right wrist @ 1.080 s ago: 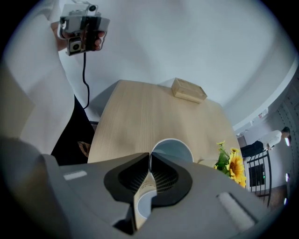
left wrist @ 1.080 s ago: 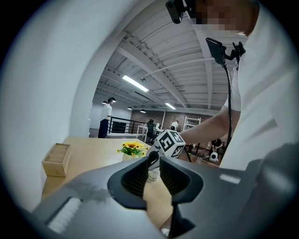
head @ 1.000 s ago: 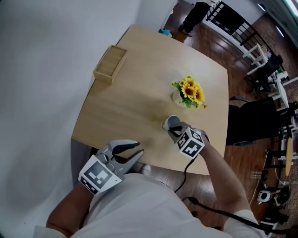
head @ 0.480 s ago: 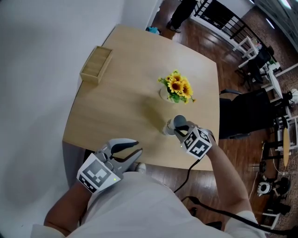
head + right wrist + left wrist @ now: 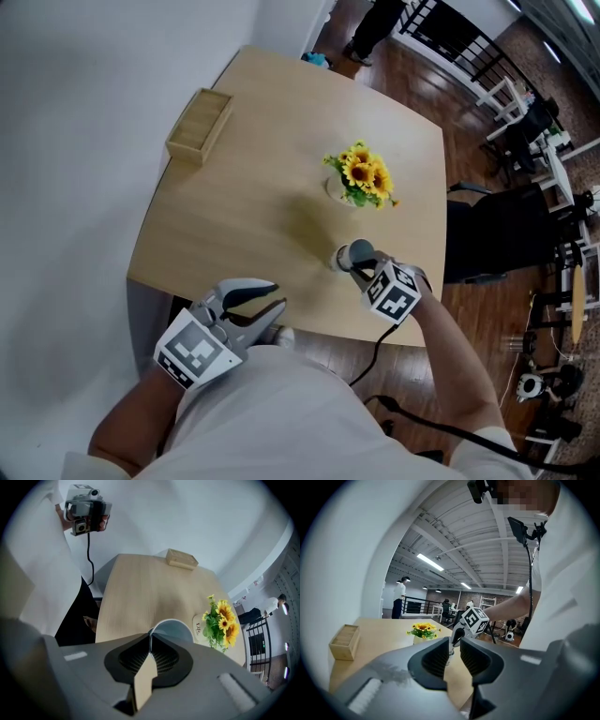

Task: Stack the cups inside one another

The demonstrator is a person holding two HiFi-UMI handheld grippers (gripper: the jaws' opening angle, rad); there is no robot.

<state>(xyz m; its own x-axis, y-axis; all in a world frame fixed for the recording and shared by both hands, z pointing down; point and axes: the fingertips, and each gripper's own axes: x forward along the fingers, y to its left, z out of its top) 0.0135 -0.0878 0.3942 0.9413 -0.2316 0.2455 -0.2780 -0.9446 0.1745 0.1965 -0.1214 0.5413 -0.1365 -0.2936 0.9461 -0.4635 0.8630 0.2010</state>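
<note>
The cup, grey and open-mouthed, is seen over the near right part of the table, close to its front edge; whether it rests on the wood or is raised off it cannot be told. Its thin rim is pinched between the jaws of the right gripper, which are closed tight on the wall from above, one pad inside and one outside. The left gripper is held beyond the table's near edge, well apart from the cup, its jaws set a narrow gap apart with nothing between them. Just behind the cup a bunch of sunflowers is stood in a white pot, and a wooden box is placed at the far left edge of the table.
</note>
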